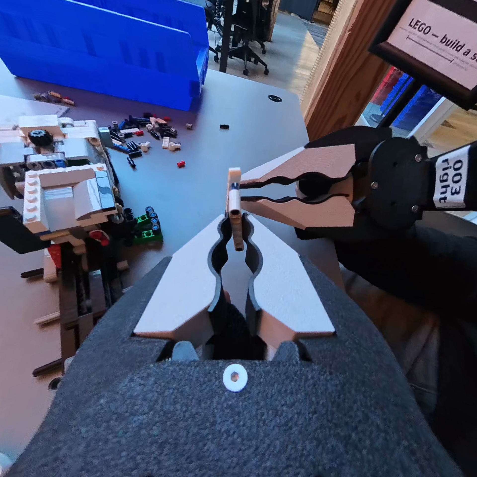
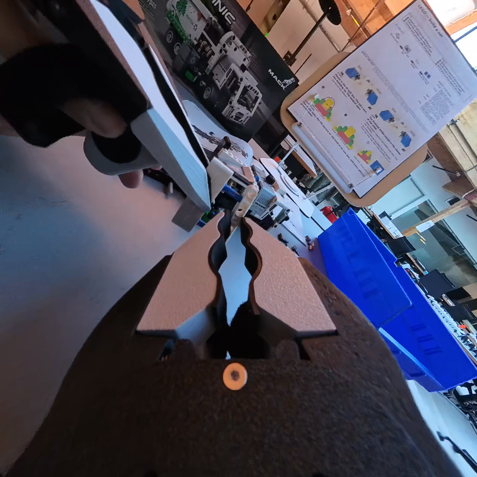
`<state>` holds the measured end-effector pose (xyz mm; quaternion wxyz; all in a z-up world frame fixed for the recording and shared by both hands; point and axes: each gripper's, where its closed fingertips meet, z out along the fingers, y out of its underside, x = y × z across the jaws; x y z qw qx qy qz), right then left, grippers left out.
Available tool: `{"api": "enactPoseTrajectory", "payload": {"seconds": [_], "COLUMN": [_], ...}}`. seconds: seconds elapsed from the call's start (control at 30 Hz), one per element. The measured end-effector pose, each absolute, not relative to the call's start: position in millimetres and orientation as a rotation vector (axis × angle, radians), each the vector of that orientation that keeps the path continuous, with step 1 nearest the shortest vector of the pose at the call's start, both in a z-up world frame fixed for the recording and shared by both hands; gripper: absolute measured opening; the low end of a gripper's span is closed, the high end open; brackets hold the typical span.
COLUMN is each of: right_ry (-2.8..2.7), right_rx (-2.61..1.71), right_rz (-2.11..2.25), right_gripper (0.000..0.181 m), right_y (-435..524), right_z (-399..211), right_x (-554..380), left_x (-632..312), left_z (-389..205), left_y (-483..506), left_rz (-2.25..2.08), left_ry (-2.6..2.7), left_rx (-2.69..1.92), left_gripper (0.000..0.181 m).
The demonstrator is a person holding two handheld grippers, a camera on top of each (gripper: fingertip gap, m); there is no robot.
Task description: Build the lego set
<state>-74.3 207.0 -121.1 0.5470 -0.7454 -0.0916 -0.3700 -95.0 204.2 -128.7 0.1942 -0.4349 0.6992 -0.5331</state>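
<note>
My left gripper [image 1: 235,220] is shut on the lower end of a pale beam [image 1: 237,233] and holds it upright above the grey table [image 1: 196,185]. My right gripper [image 1: 240,192] comes in from the right, shut on a small white connector [image 1: 235,200] that sits on the beam's upper part. In the right wrist view my right gripper [image 2: 234,220] pinches the pale holed beam [image 2: 246,200], with a left finger [image 2: 180,165] just beside it. The partly built white truck model [image 1: 64,185] stands on the table at the left.
Loose small parts [image 1: 144,134] lie behind the model, a red pin [image 1: 181,164] and a green piece [image 1: 148,228] nearer. Blue bins [image 1: 108,51] stand at the back. A wooden post [image 1: 343,64] and a framed sign [image 1: 433,46] are at the right. The set's box [image 2: 227,64] stands behind. Left and right tips are no more than a few centimetres apart. Both grippers' tips are roughly 8 centimeters from the green piece [image 1: 148,228].
</note>
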Motion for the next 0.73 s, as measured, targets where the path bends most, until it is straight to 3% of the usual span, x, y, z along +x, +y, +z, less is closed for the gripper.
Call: {"api": "enactPoseTrajectory", "payload": {"seconds": [0.03, 0.37, 0.73], "right_ry": [-0.224, -0.234, -0.084], "right_rx": [-1.762, -1.74, -1.772], "right_rz": [-0.887, -0.871, -0.52], "right_gripper": [0.006, 0.006, 0.006], "right_y": [206.6, 207.7, 204.4], "right_z": [-120.9, -118.3, -103.3], "right_x": [-74.2, -77.2, -82.6], "left_x": [-94.9, -97.3, -100.2], "left_z": [-128.8, -128.5, -112.6], "left_y": [204.4, 200.7, 195.5], "left_rz": [-1.512, -1.811, -1.935], "left_ry": [1.961, 1.92, 1.904], "left_rx": [-1.239, -1.469, -1.34], "left_gripper": [0.007, 0.006, 0.006]}}
